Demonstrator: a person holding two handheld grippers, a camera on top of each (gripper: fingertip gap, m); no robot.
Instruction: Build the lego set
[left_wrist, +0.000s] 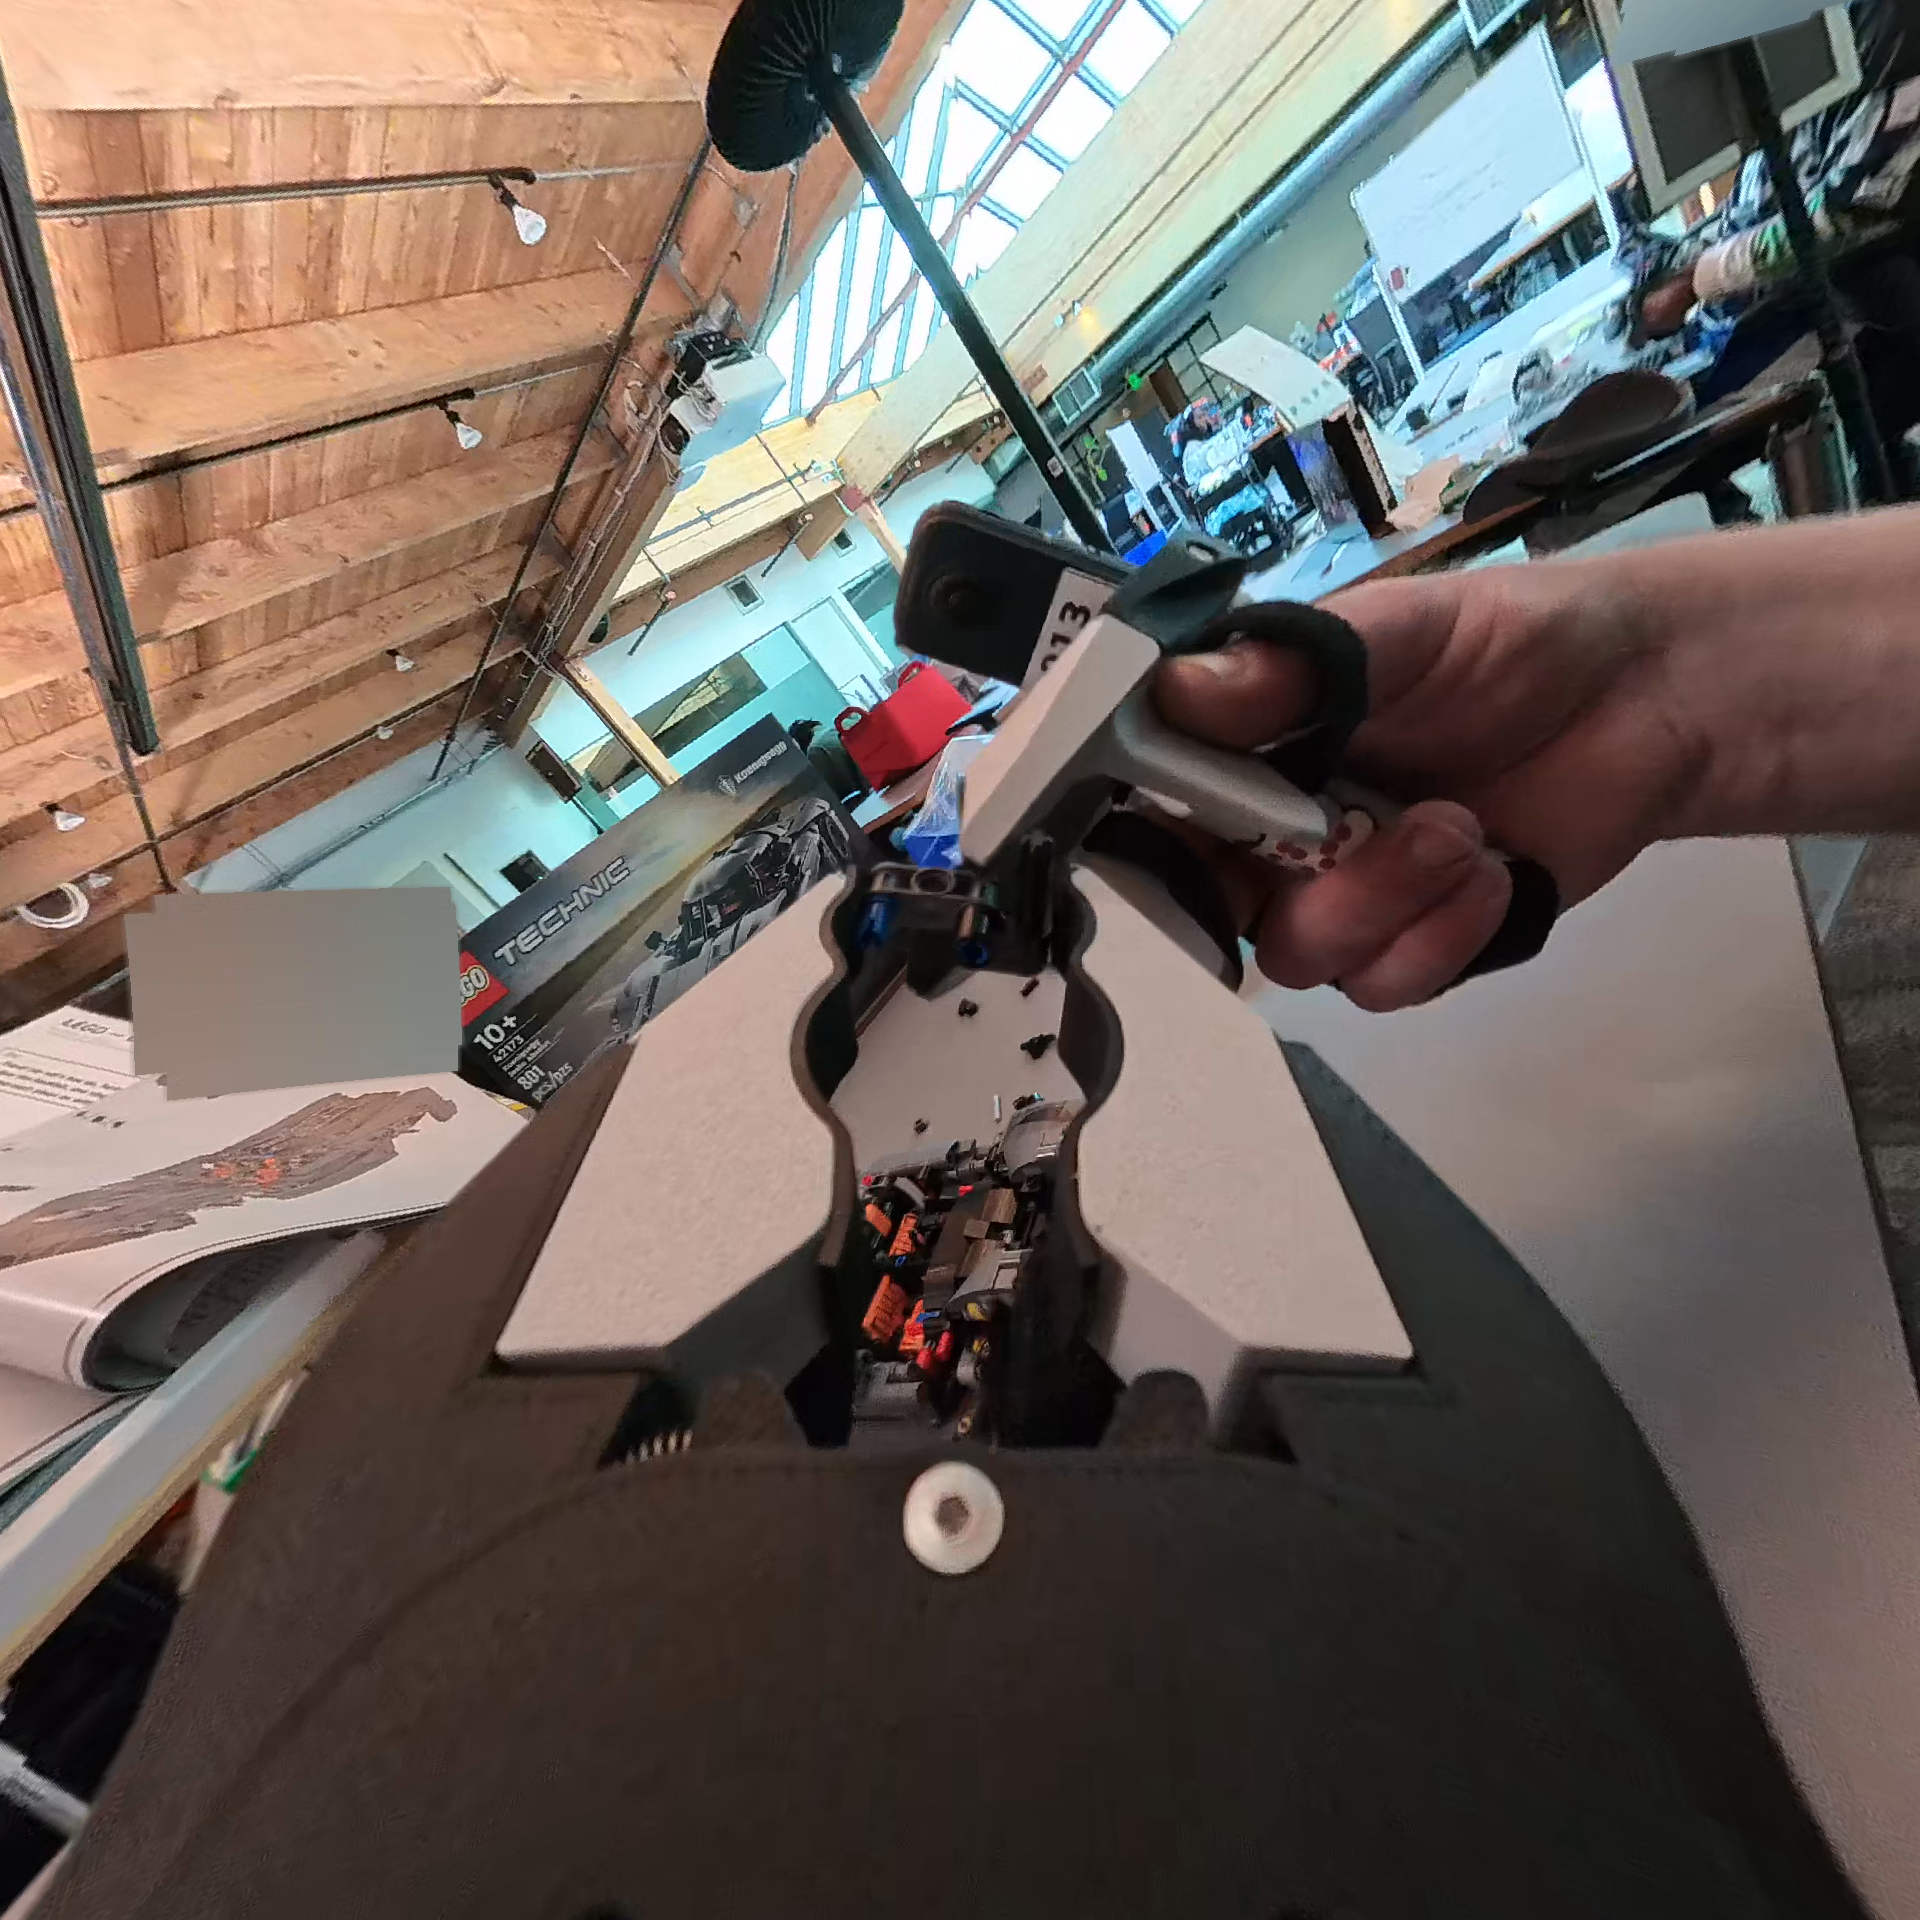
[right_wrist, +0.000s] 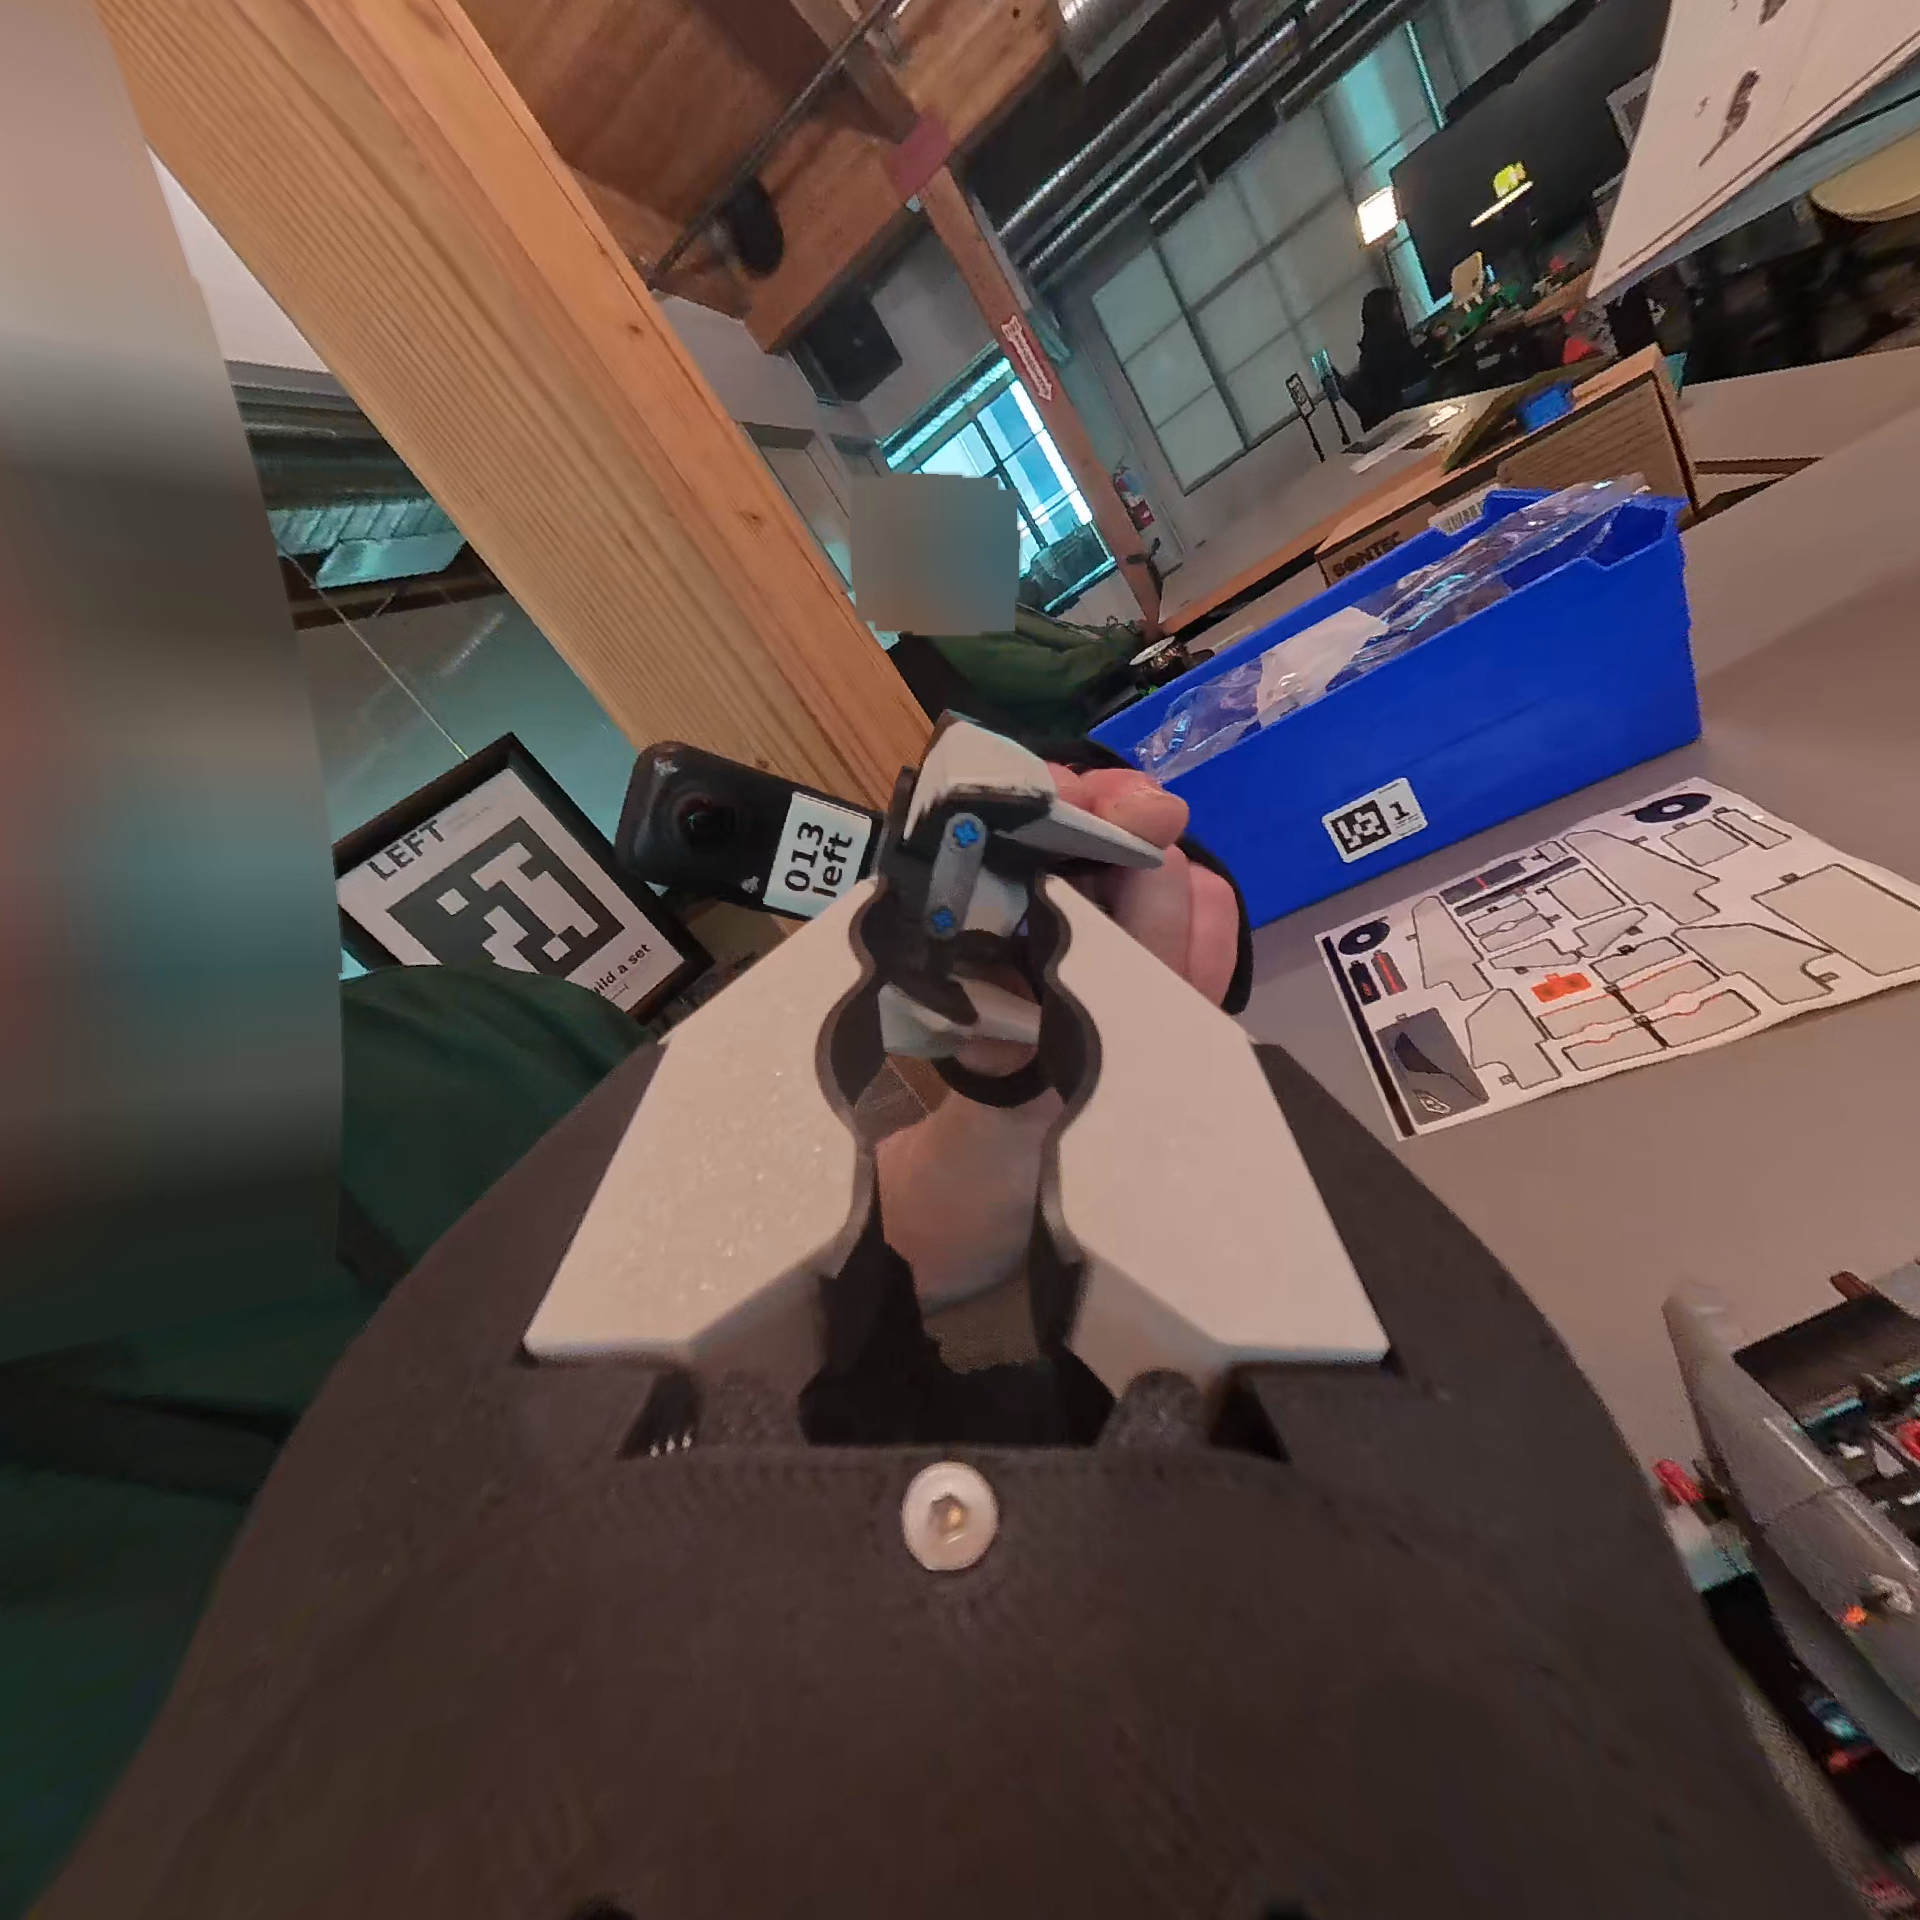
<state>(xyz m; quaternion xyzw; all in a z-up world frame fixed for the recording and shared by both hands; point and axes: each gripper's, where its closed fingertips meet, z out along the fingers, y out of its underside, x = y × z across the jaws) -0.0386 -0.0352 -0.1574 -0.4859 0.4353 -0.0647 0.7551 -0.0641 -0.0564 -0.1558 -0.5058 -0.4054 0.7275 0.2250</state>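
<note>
Held up above the bench (left_wrist: 1558, 1143), both grippers meet on a small dark Technic subassembly (left_wrist: 930, 914). The left gripper (left_wrist: 951, 935) fingers and right gripper (right_wrist: 951, 914) fingers each pinch it. A twist between them could pop its blue pins (right_wrist: 966, 831) loose.

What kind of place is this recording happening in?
Probably a shared workshop or maker-style office: exposed timber ceiling with track spotlights, long grey worktables, a large whiteboard, and a blue plastic parts bin.
</note>
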